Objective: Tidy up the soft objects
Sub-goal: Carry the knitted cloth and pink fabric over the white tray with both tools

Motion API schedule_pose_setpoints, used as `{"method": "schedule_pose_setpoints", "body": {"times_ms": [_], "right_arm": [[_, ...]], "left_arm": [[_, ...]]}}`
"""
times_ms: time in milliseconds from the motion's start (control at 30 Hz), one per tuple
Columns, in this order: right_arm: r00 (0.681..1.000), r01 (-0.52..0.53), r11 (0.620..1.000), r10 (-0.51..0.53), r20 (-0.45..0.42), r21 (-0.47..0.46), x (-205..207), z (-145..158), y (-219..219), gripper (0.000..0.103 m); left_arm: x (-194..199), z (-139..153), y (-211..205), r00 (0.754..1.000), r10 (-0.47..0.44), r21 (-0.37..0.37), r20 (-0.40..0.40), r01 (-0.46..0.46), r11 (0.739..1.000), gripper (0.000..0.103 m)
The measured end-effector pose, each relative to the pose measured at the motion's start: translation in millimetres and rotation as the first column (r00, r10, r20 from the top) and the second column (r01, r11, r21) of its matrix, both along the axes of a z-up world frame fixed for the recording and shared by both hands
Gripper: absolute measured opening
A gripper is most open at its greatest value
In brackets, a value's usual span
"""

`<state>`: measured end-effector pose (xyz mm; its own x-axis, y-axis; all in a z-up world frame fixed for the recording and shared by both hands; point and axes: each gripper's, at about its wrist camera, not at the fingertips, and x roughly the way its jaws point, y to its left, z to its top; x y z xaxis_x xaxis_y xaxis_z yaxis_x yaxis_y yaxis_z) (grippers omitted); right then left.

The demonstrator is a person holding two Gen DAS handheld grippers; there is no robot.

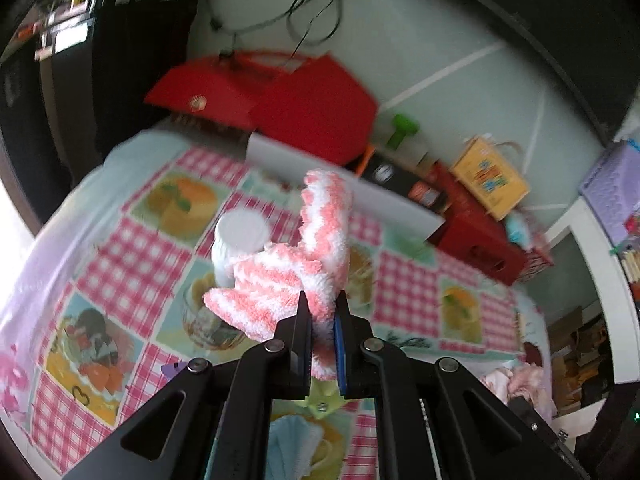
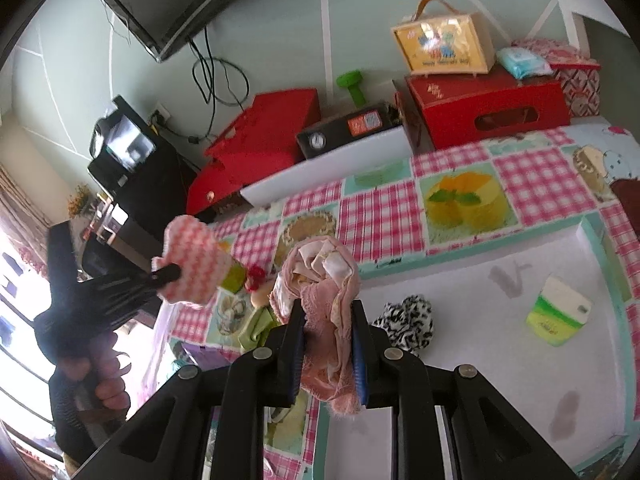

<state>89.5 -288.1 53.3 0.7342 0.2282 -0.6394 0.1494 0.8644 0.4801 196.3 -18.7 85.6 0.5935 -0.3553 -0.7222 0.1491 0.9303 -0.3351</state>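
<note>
- The left gripper [image 1: 320, 300] has its two black jaws pinching a fluffy pink-and-white striped cloth [image 1: 296, 276], which is lifted off the surface and flops up and to the left above the jaws.
- Behind that cloth, in the left wrist view, a white cup [image 1: 236, 244] stands upside down on a table covered with a pink checked tablecloth [image 1: 132, 248] printed with desserts.
- The right gripper [image 2: 326, 308] has its jaws clamped on a bundle of dusty pink lacy fabric [image 2: 324, 280], held above the table; part of the fabric hangs down between the jaws.
- In the right wrist view the left gripper [image 2: 170, 273] shows at the left, off the table's left edge, with the striped cloth [image 2: 192, 264] in its tip and a hand [image 2: 108, 376] gripping its handle.
- A shallow white tray [image 2: 500, 400] with a teal rim sits on the table's near right part.
- In the tray lie a black-and-white zebra-print soft item [image 2: 408, 320] near its left edge and a green-and-white tissue pack [image 2: 558, 312] further right, well apart from it.
- Just left of the tray, a lime green cloth [image 2: 256, 328] lies on the tablecloth, beside a small red object too blurred to identify.
- Along the table's far edge stand red boxes [image 2: 488, 108], a black box [image 2: 344, 132] and a yellow carry case [image 2: 444, 44] on top of one red box.
</note>
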Motion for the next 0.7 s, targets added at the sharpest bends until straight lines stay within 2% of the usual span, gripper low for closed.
{"method": "schedule_pose_setpoints", "body": {"times_ms": [200, 333, 533, 700], "right_arm": [[0.991, 0.115, 0.993, -0.113, 0.075, -0.022, -27.1, 26.8, -31.1, 0.022], [0.97, 0.233, 0.971, -0.228, 0.088, -0.057, -47.6, 37.1, -60.7, 0.022], [0.922, 0.387, 0.918, -0.384, 0.057, -0.09, -70.3, 36.1, -98.9, 0.025], [0.89, 0.454, 0.882, -0.455, 0.021, -0.127, -79.1, 28.6, -118.8, 0.025]], "left_arm": [[-18.1, 27.1, -18.7, 0.993, -0.082, 0.001, 0.085, 0.082, 0.997, 0.009], [-27.8, 31.8, -40.8, 0.983, -0.155, 0.01, 0.1, 0.154, 0.988, 0.009], [-42.8, 26.2, -87.5, 0.954, -0.288, 0.045, 0.087, 0.285, 0.957, 0.009], [-58.4, 11.8, -131.7, 0.915, -0.399, 0.093, 0.053, 0.394, 0.915, 0.009]]}}
